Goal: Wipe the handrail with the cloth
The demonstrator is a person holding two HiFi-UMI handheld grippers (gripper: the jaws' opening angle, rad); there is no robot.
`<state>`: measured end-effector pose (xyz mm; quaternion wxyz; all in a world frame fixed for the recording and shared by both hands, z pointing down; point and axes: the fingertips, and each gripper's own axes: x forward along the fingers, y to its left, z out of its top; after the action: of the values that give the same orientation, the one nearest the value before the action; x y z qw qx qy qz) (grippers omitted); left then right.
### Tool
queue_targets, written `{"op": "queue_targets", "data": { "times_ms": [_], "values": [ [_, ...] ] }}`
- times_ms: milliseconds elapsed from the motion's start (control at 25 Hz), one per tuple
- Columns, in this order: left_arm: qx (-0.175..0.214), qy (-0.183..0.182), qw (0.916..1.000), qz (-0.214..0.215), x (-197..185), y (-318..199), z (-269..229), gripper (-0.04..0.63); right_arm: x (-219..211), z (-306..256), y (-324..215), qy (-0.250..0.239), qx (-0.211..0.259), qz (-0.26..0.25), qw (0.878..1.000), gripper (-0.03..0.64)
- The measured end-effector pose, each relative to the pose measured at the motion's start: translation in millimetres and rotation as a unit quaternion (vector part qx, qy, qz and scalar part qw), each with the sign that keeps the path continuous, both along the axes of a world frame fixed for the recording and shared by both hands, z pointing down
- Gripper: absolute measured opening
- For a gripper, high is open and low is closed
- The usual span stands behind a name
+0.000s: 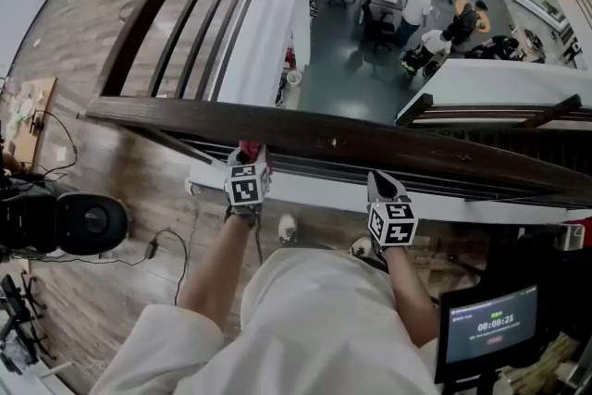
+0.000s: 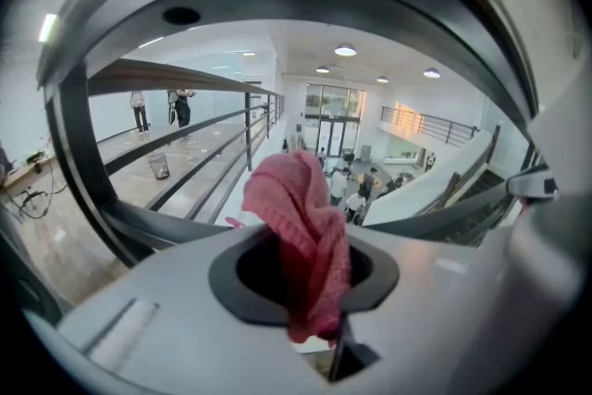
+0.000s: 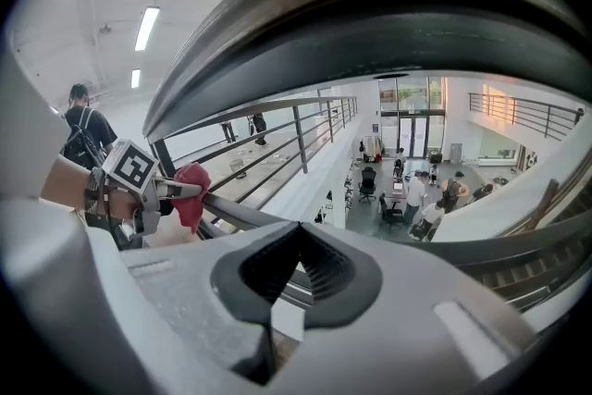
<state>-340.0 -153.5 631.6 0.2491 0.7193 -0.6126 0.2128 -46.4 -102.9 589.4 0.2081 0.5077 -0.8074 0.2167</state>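
While a person is standing at a balcony's dark wooden handrail, the left tongs are gripping a bunched red cloth and holding it against the rail's near edge. The right tongs are hanging closed and empty just below that edge, further right.

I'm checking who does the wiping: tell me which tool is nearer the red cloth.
Left. The left tool is shut on the cloth; the right tool, empty, is apart to its right.
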Motion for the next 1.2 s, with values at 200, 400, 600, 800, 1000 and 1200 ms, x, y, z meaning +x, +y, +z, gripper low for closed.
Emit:
{"op": "queue_targets", "data": {
  "times_ms": [200,400,600,800,1000,1200],
  "values": [
    [0.019,-0.016,0.9996,0.013,30,-3,3,0.091,20,-2,-2,0.000,0.000,0.006,1.000,0.003],
    [0.013,-0.002,0.9986,0.052,83,3,-4,0.091,38,-4,-5,-0.001,0.001,0.019,1.000,0.003],
    [0.012,0.007,0.9976,0.068,108,4,-1,0.091,45,-2,-5,0.001,0.004,0.021,1.000,0.003],
    [0.011,0.009,0.9951,0.098,152,6,-5,0.091,67,-7,-4,0.002,0.005,0.020,1.000,0.003],
    [0.011,0.012,0.9914,0.130,186,9,-1,0.091,74,-4,-2,0.008,0.005,0.019,1.000,0.003],
    [0.017,0.017,0.9862,0.164,221,9,6,0.091,81,1,-1,0.014,0.003,0.018,1.000,0.003]
  ]
}}
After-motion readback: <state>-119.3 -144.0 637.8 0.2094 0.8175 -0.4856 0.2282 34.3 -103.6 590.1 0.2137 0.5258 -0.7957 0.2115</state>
